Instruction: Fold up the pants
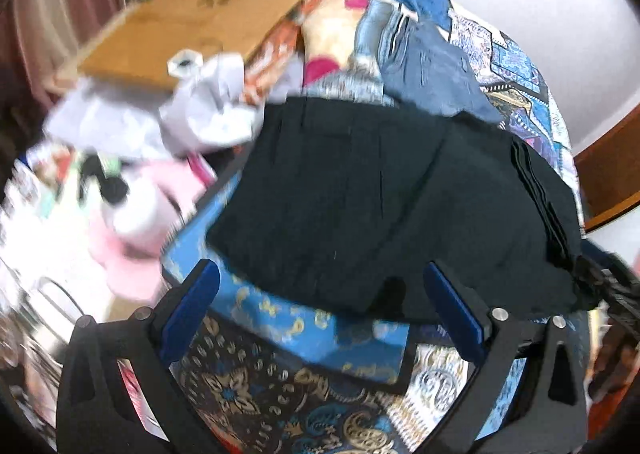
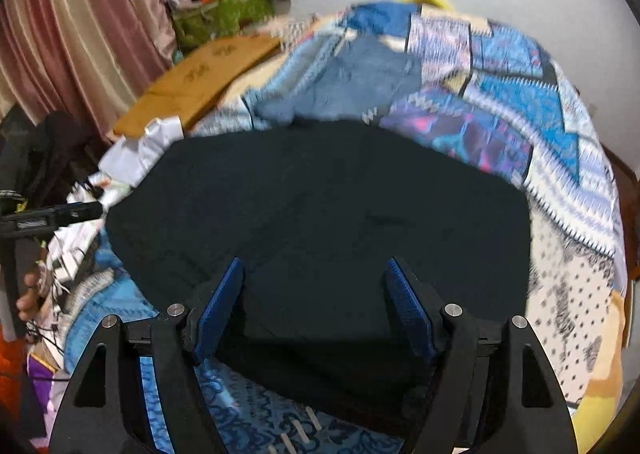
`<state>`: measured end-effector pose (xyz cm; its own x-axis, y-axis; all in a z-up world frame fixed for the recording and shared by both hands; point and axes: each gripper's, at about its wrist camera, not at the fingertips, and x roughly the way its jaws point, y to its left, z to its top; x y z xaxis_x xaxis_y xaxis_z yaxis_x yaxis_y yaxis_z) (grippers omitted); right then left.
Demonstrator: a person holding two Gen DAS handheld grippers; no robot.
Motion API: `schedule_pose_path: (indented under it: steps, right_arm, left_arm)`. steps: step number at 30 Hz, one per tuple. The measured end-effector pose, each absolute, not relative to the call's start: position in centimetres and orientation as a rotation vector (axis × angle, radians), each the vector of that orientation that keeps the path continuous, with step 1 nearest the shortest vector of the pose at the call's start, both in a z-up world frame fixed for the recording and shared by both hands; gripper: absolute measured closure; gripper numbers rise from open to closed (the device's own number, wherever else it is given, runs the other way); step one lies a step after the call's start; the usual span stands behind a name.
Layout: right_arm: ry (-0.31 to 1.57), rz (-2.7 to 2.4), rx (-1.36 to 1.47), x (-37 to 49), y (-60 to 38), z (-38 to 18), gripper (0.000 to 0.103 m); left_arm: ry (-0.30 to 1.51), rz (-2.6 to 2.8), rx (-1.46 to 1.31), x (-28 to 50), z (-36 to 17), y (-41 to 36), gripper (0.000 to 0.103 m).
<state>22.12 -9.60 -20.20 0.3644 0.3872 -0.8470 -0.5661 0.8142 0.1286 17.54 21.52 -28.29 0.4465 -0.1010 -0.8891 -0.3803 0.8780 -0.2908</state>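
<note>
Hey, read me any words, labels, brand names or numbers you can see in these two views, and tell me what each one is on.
Nothing can be read.
Board: dark marks like characters, too blurred to read.
Black device at the left edge of the right wrist view: a pale label, too small and blurred.
Black pants: no text showing.
Bedcover: patterns only, no words.

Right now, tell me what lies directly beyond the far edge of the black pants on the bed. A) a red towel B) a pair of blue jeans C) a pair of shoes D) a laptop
B: a pair of blue jeans lies on the patterned bedspread just past the far edge of the black pants, seen in both wrist views.
</note>
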Motion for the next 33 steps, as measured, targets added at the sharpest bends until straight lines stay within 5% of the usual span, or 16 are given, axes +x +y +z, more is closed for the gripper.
schedule_pose_path:
  steps: [19,22,28,33]
  right_arm:
    - [1.043,0.654,-0.192,21.7,-9.6,-21.1,0.024]
    - [1.042,0.658,-0.187,21.7,-9.6,-21.1,0.024]
    - [1.039,0.663,-0.183,21.6,-9.7,-21.1,0.024]
    - [1.045,0.659,-0.134,21.5,-10.5,-20.2,0.027]
  left_arm:
    - [1.197,0.019,-1.012,21.9,-35.5,24.7,0.001]
    - [1.202,0.141,-0.917,22.7,-35.5,25.2,0.031]
    - [1.095,0.266,-0.761,22.4,-33.2,24.6,0.076]
    - [0.966,0.334,-0.455,22.0,-27.7,22.0,0.085]
